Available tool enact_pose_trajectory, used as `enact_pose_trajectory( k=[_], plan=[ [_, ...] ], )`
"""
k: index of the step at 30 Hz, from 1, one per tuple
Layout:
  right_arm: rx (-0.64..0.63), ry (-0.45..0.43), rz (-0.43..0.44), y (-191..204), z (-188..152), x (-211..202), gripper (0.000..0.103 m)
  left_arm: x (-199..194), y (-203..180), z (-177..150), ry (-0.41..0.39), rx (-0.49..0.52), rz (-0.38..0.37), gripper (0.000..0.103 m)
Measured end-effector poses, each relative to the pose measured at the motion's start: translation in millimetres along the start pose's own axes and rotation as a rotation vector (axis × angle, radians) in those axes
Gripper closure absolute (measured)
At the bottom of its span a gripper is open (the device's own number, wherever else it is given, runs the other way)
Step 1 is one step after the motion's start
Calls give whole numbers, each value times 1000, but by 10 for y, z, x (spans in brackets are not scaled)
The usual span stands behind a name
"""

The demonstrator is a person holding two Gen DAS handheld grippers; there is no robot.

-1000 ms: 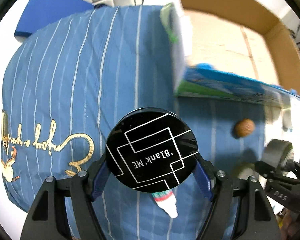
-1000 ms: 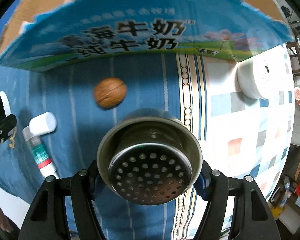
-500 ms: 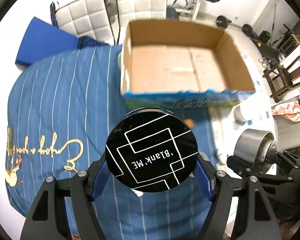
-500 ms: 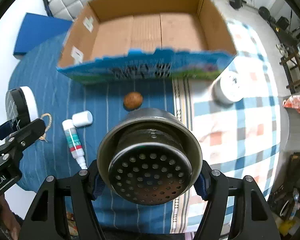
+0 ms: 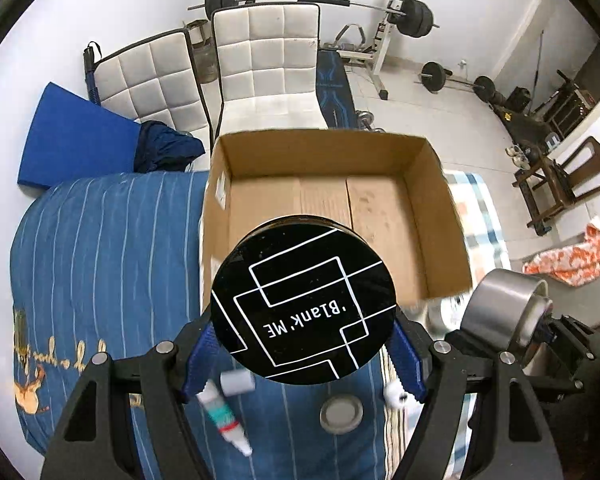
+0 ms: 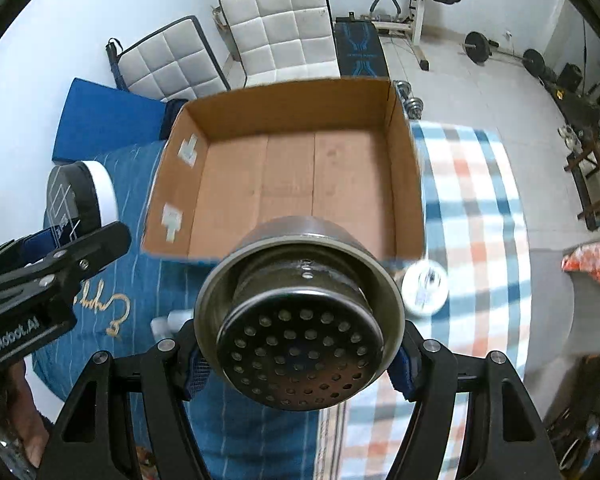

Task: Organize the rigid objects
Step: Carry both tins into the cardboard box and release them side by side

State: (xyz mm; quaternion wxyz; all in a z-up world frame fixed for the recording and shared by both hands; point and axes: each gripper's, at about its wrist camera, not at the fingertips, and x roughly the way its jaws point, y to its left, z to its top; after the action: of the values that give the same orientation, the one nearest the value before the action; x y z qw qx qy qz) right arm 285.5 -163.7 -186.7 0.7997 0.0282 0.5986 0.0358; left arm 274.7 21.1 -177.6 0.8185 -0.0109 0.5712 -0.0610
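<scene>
The left gripper (image 5: 303,354) squeezes a round black tin (image 5: 303,304) (white lines and the words "Blank ME" on its lid) between its blue pads. The right gripper (image 6: 298,364) squeezes a metal cup with a holed bottom (image 6: 298,312) the same way. Both are held up above the near edge of an open cardboard box (image 5: 432,216). The box sits on a blue striped cloth (image 5: 100,248). On the cloth near the left gripper lie a small tube (image 5: 222,420), its white cap (image 5: 237,383) and a grey lid (image 5: 341,415). A white roll (image 6: 424,288) lies right of the box on a checked cloth (image 6: 472,208).
</scene>
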Motion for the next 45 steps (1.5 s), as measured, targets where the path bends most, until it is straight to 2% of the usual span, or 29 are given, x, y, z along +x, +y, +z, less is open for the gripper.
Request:
enact_pose_trajectory(
  k=[4, 12, 16, 20, 24, 30, 36, 41, 45],
  plan=[
    [-26, 9, -13, -125, 444, 299, 31, 390, 0, 401, 52, -26, -15, 30],
    [-63, 79, -27, -324, 1222, 1175, 31, 1447, 69, 1072, 229, -92, -65, 30],
    [-79, 147, -19, -418, 1494, 1686, 31, 2014, 43, 1274, 346, -124, -121, 30],
    [-106, 210, -49, -480, 1666, 2150, 31, 2428, -52, 1389, 405, -101, -99, 30],
    [-156, 259, -77, -437, 1738, 2415, 31, 2705, -193, 1417, 455, -62, -102, 30],
    [-162, 313, -95, -471, 1802, 2689, 31, 2888, -253, 1374, 515, -93, -121, 30],
    [-148, 358, -72, -560, 1857, 2808, 31, 2851, -239, 1382, 538, -112, -95, 30],
    [-129, 375, -64, -653, 1929, 2832, 29, 2769, -213, 1409, 558, -141, -108, 29],
    [-143, 359, -70, -667, 1946, 2727, 26, 2568, -168, 1413, 534, -138, -87, 16]
  ],
)
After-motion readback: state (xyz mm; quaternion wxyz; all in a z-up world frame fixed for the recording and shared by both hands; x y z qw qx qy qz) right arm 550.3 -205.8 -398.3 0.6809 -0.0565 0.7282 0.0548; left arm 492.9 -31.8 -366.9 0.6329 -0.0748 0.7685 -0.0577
